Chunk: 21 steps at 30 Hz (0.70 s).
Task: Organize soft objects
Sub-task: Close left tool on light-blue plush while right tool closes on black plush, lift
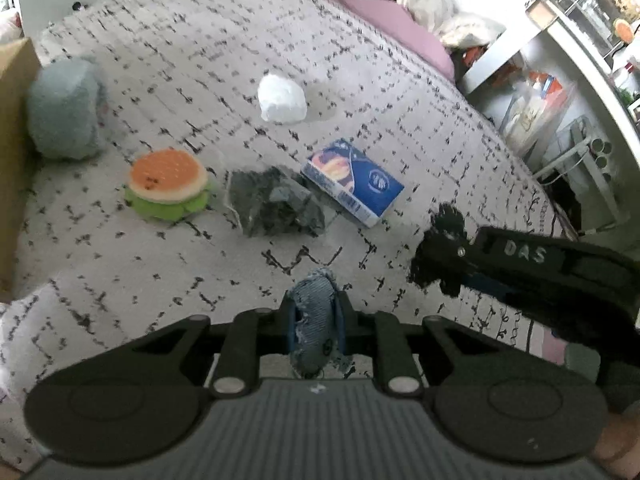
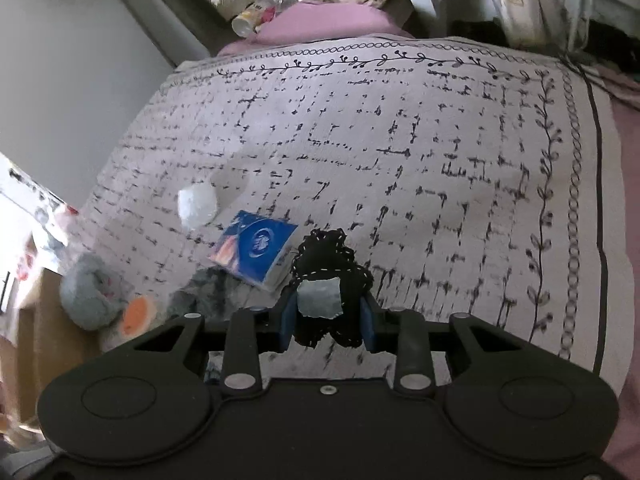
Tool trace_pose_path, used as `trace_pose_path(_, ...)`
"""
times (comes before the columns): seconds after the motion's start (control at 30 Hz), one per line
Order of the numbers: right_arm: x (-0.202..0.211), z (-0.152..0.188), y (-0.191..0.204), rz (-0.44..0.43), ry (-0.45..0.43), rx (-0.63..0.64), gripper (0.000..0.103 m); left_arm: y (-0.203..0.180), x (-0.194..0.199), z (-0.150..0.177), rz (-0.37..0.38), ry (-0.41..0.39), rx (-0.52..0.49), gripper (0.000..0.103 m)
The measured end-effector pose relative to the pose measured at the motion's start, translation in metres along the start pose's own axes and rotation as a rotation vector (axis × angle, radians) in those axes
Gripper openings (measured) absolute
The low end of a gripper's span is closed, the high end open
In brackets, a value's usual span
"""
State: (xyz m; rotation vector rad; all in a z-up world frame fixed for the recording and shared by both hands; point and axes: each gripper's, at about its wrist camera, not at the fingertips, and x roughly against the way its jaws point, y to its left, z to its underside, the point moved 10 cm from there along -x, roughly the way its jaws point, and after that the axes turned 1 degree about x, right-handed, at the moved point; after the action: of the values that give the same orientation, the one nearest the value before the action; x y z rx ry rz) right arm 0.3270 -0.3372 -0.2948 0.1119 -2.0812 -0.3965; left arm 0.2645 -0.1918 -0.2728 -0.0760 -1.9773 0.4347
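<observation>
In the left gripper [image 1: 316, 320], denim scrap [image 1: 316, 312]; in the right gripper [image 2: 328, 316], black cloth [image 2: 324, 256]

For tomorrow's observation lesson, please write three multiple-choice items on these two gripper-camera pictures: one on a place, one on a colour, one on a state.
1. Where does the blue box lie?
A. On the patterned bedspread, beside the dark grey bundle
B. Inside the cardboard box
C. On the burger plush

2. What colour is the top of the burger plush?
A. Purple
B. Orange
C. Black

3. What is the left gripper doing?
A. Open over nothing
B. Shut on the white ball
C. Shut on the denim scrap

Answers:
1 A, it rests flat on the bedspread next to the bundle.
2 B, an orange bun sits over green.
3 C, frayed denim is pinched between its fingers.
</observation>
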Motion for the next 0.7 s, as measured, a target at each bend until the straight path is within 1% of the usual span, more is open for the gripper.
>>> trace_pose_path(0.17, 0.023, 0.007, 0.015, -0.033, -0.028, -0.003, 0.032, 0.004, 0.025, -0.006, 0.028, -0.037, 0.029, 0.018)
trace_pose_path(0.33, 0.046, 0.011, 0.033, -0.064, -0.064, 0.006, 0.032, 0.011, 0.052, -0.013, 0.066, -0.093, 0.052, 0.018)
trace_pose_path(0.5, 0.064, 0.014, 0.051, -0.081, -0.093, 0.019, 0.032, 0.021, 0.075, -0.019, 0.08, -0.131, 0.085, 0.018)
trace_pose_path(0.7, 0.083, 0.019, 0.075, -0.097, -0.129, 0.045, 0.032, 0.036, 0.102, -0.024, 0.089, -0.176, 0.097, 0.018)
